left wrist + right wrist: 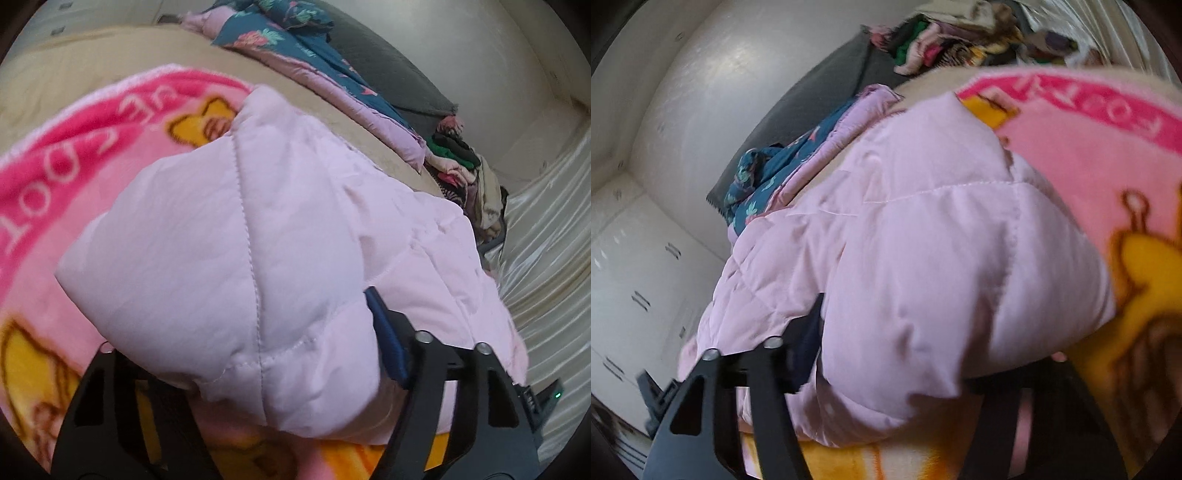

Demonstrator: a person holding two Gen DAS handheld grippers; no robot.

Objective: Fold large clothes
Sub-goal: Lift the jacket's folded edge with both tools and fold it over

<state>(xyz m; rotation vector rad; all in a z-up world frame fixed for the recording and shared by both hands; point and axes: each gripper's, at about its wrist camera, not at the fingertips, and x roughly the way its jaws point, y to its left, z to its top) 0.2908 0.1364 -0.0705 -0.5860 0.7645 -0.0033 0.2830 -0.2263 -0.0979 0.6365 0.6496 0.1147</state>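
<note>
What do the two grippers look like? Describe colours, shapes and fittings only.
Left gripper: matte black angular finger frames with cut-out windows, silver round fasteners, a blue pad on one finger. A green light glows on a black unit beside it. Right gripper: the same black frames and silver fasteners.

both wrist views close, looking along gripper fingers — share pink jacket (258, 221) (923, 240), blanket (55, 166) (1089, 166).

Beige bed (74, 74) under pink cartoon blanket (44, 177); floral quilt (280, 40), clothes heap (461, 162) along its edge
</note>
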